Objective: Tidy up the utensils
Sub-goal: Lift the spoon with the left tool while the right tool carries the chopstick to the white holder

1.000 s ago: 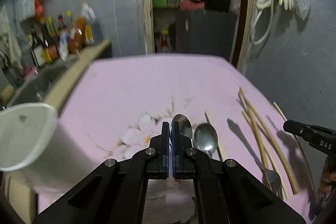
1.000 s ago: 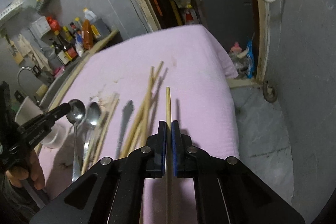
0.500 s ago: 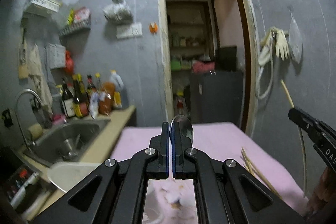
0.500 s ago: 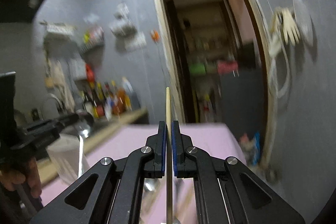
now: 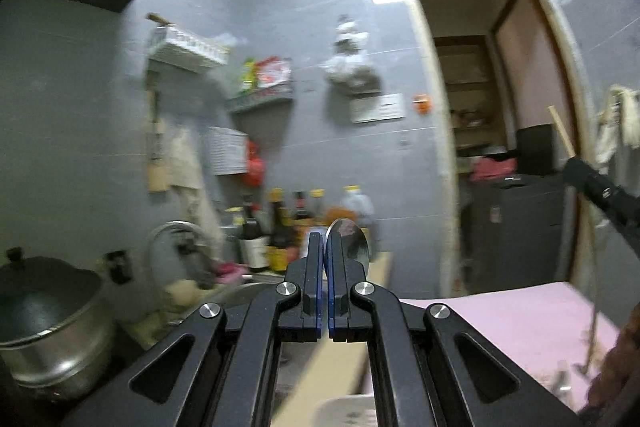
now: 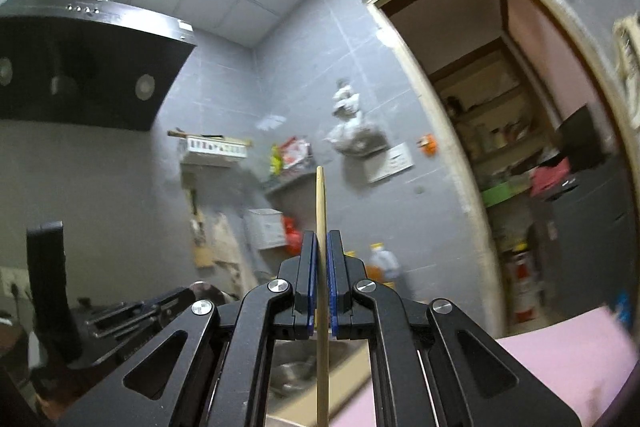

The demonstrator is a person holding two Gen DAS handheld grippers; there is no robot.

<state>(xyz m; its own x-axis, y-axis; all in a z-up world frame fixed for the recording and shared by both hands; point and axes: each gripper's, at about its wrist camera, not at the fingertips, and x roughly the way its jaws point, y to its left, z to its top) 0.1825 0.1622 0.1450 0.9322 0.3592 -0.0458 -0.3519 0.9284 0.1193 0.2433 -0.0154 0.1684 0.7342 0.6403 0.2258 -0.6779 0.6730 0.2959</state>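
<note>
Your left gripper (image 5: 324,247) pinches a shiny metal spoon (image 5: 349,241) and your right gripper (image 6: 322,247) pinches a pale wooden chopstick (image 6: 321,223), both raised above the pink cloth table (image 5: 520,319). Neither is stored yet. The white container (image 5: 344,413) waits below; bottles (image 5: 280,227) and a steel pot (image 5: 48,323) crowd the counter.

grey tiled wall (image 5: 304,27) with a hanging bag (image 5: 352,67); bottles (image 5: 280,227) by the sink tap (image 5: 176,231); steel pot (image 5: 48,323) far left; black range hood (image 6: 80,67) up top
</note>
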